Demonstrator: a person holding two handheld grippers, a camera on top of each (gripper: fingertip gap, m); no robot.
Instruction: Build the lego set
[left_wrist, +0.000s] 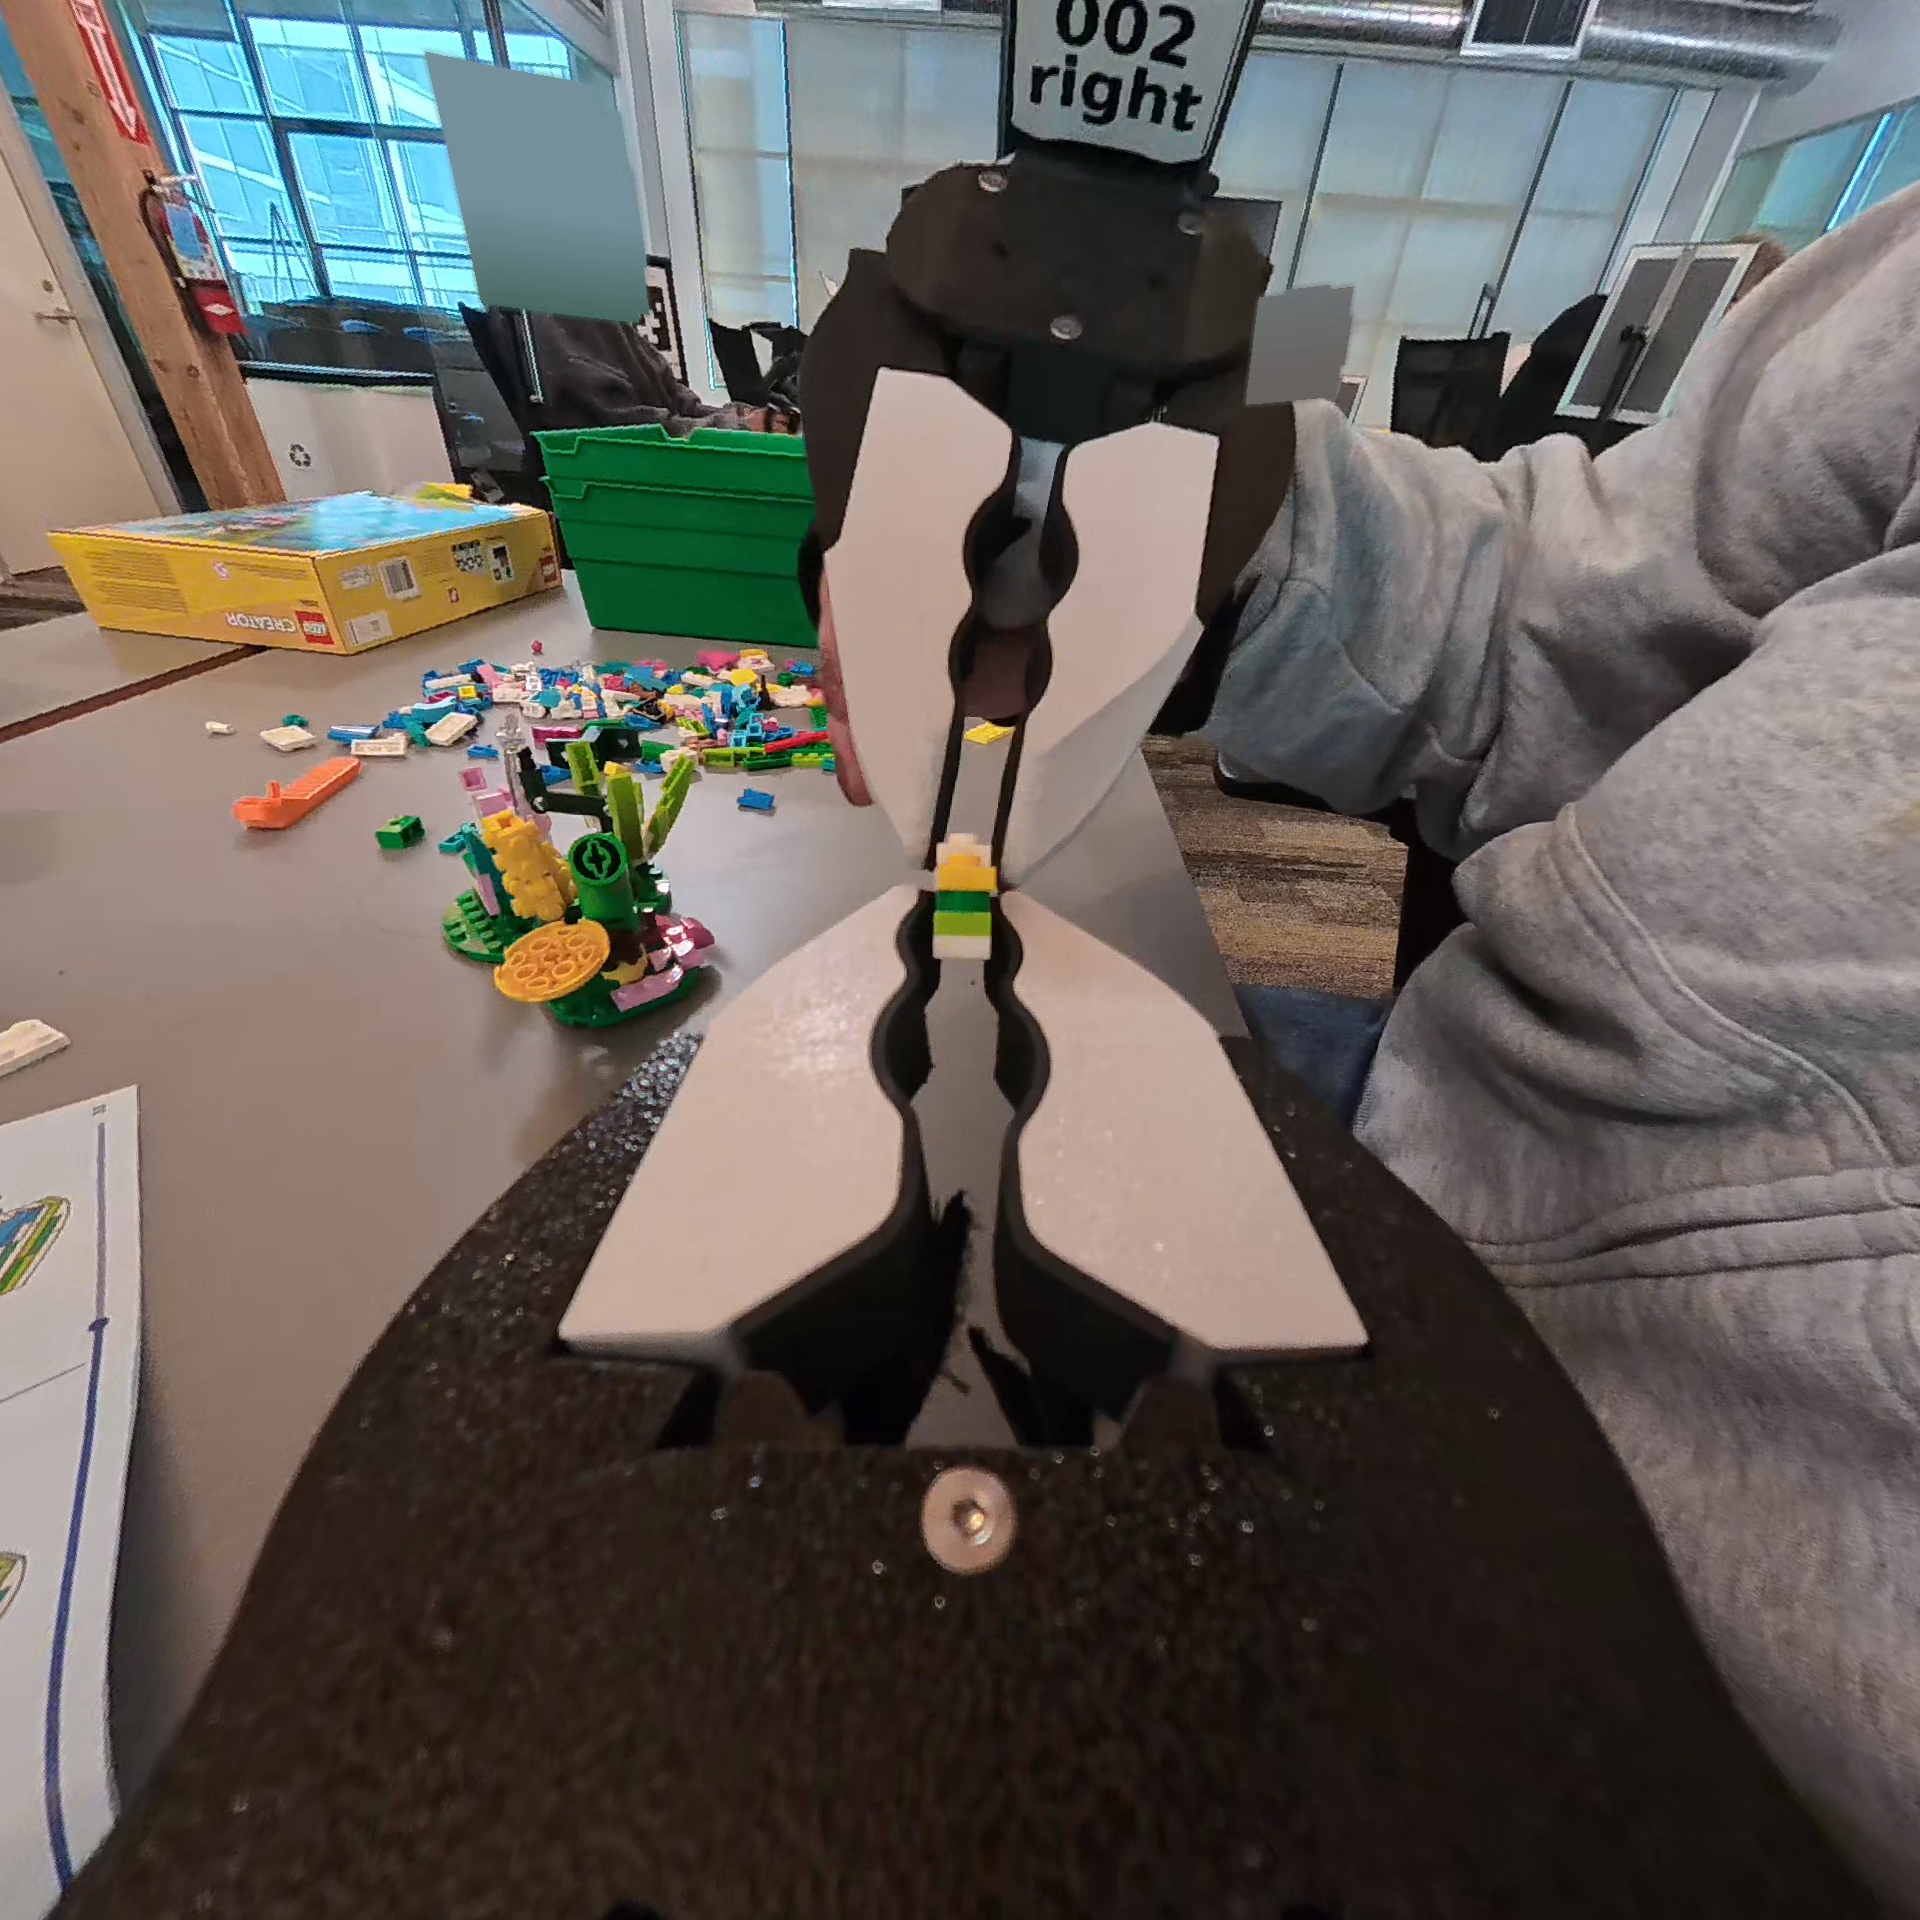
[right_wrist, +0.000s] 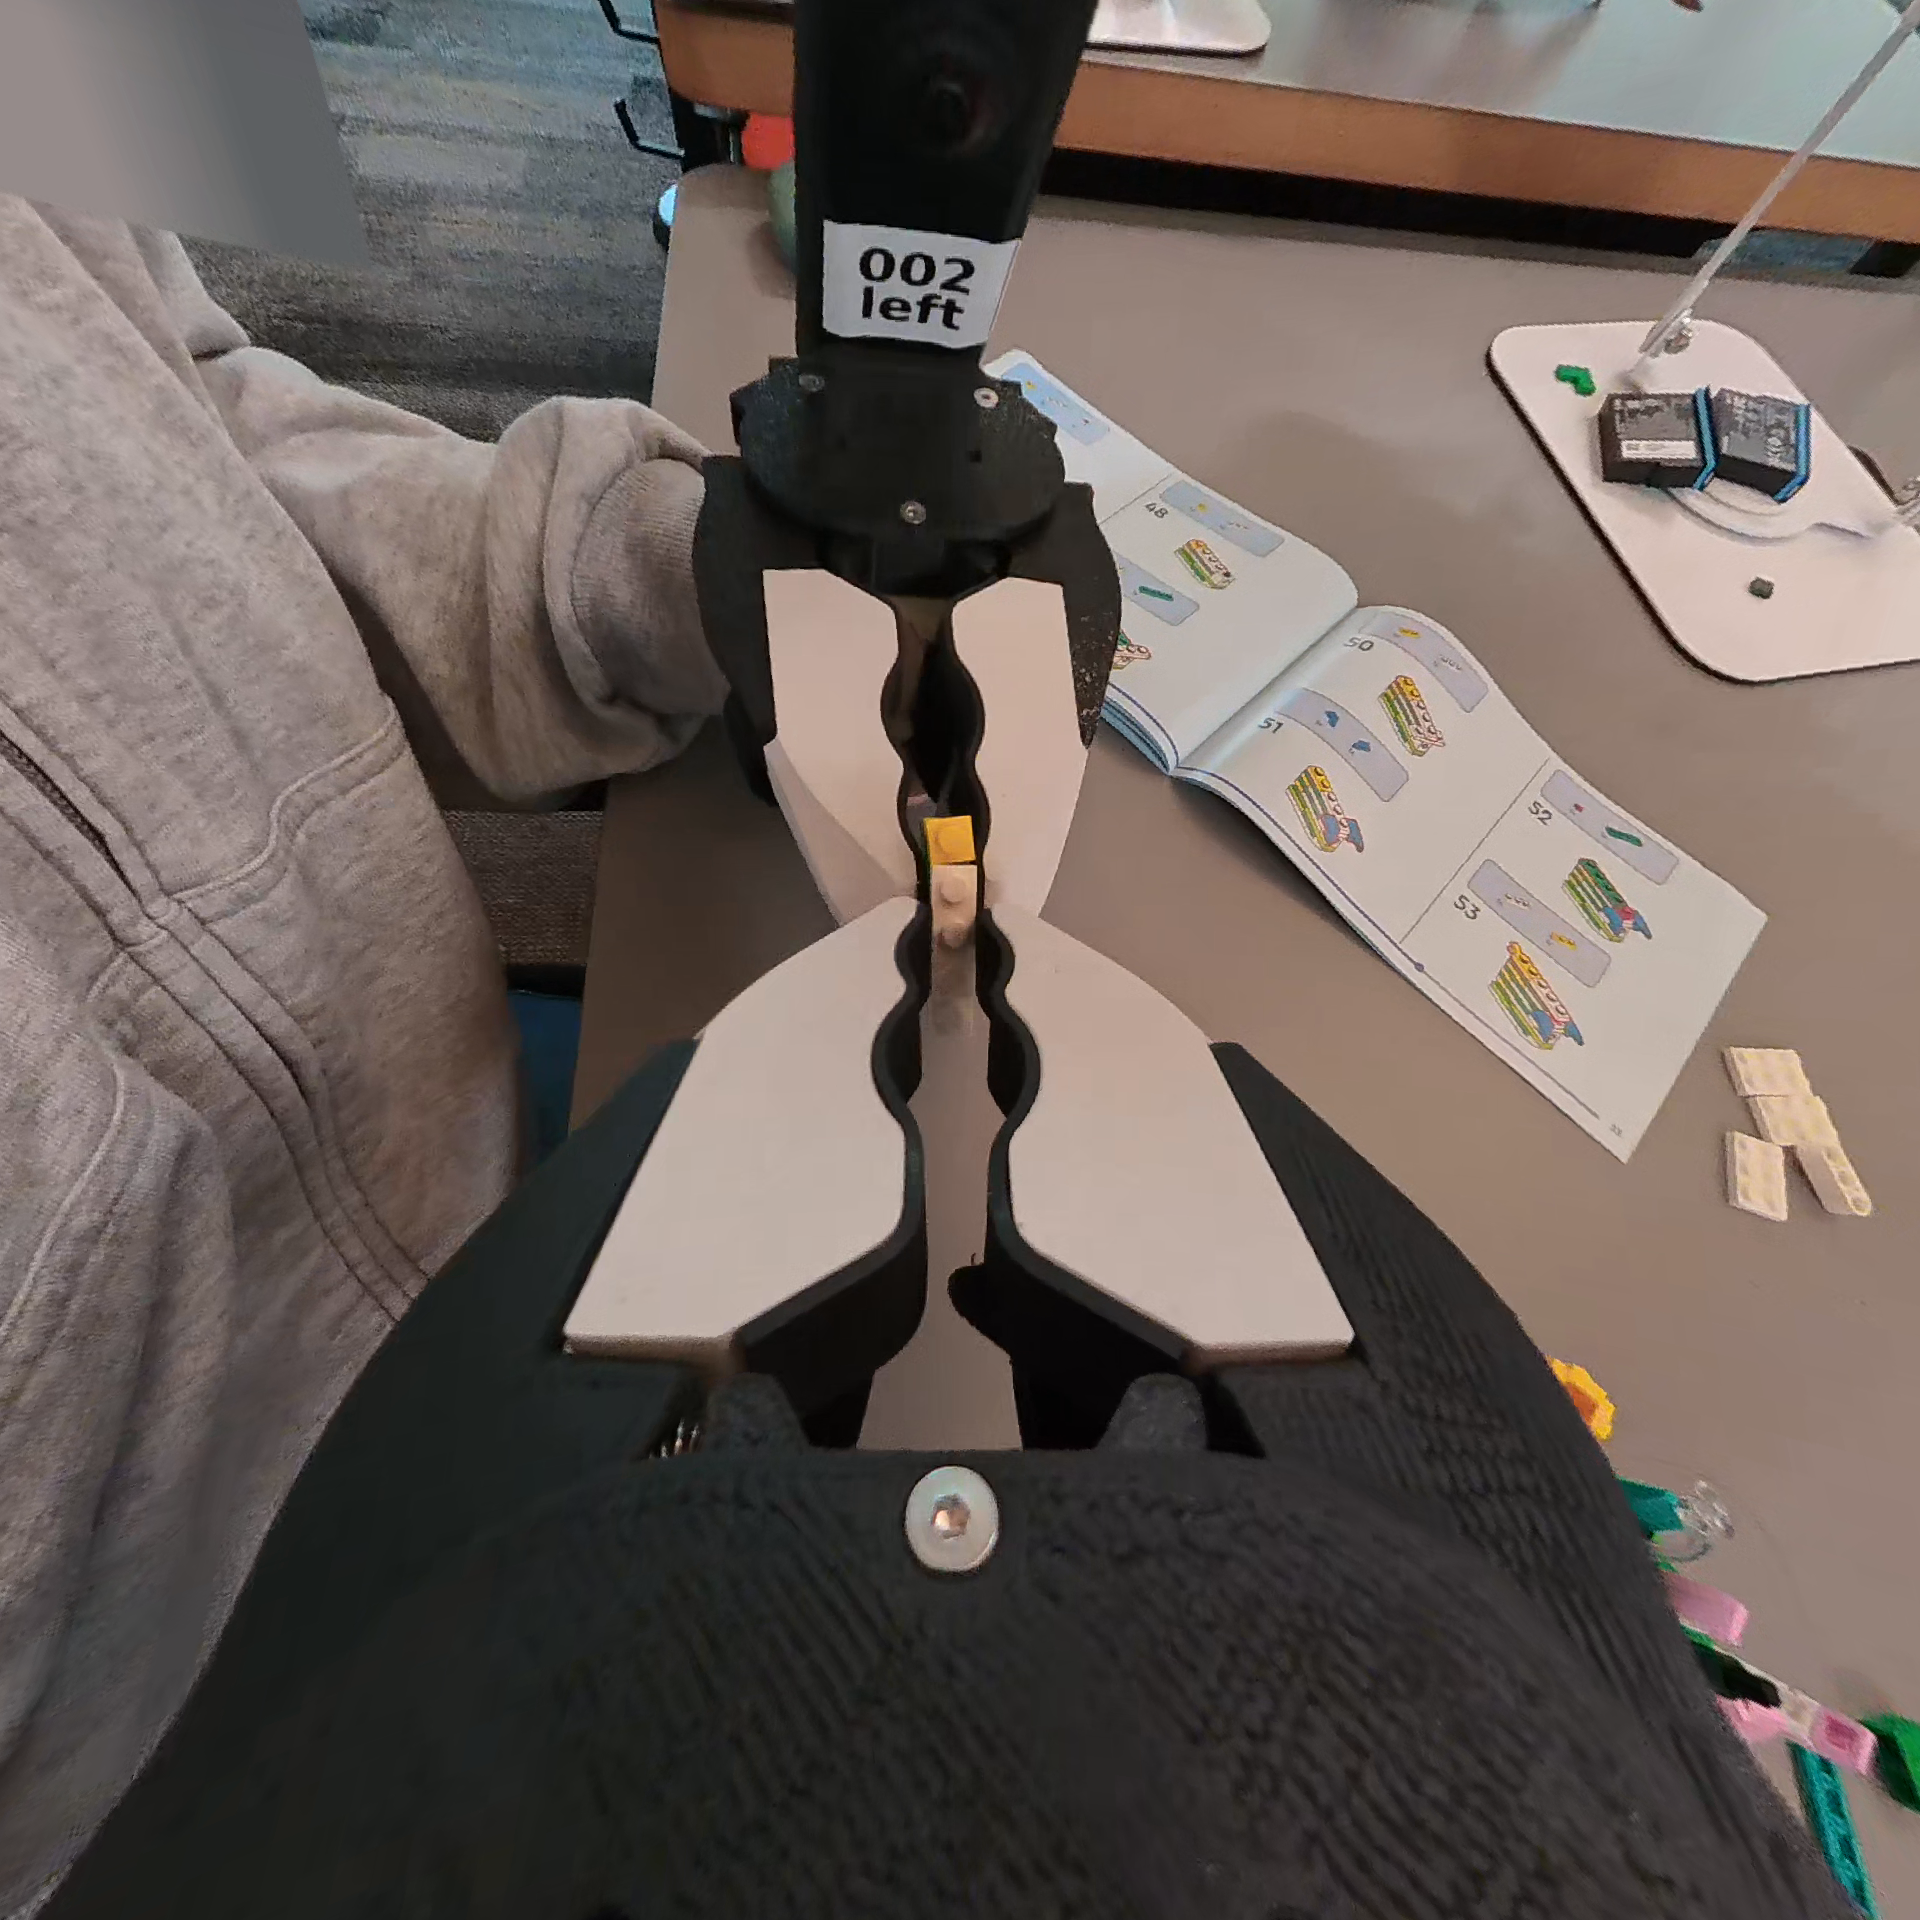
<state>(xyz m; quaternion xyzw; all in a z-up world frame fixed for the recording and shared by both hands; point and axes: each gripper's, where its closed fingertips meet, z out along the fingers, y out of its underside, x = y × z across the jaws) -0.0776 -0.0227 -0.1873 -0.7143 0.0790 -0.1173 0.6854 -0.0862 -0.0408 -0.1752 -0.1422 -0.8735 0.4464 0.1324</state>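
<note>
My two grippers meet tip to tip above the grey table's (left_wrist: 260, 987) near edge. My left gripper (left_wrist: 961, 914) is shut on a small striped brick stack (left_wrist: 961, 920) of white, lime, green and yellow layers. The stack's yellow top (right_wrist: 951, 840) shows between the left gripper's fingers in the right wrist view. My right gripper (right_wrist: 951, 920) is shut on a narrow white studded piece (right_wrist: 951, 904) that butts against the stack's yellow end. In the left wrist view the right gripper (left_wrist: 966, 862) comes down from above onto that white piece (left_wrist: 964, 847).
A flower model (left_wrist: 566, 914) stands left of the grippers, with a loose brick pile (left_wrist: 623, 707), an orange separator tool (left_wrist: 296, 792), a yellow box (left_wrist: 312, 566) and green bins (left_wrist: 686, 530) behind. An open instruction booklet (right_wrist: 1455, 831), white plates (right_wrist: 1787, 1132) and a white stand base (right_wrist: 1704, 499) lie right. Grey sleeves flank both grippers.
</note>
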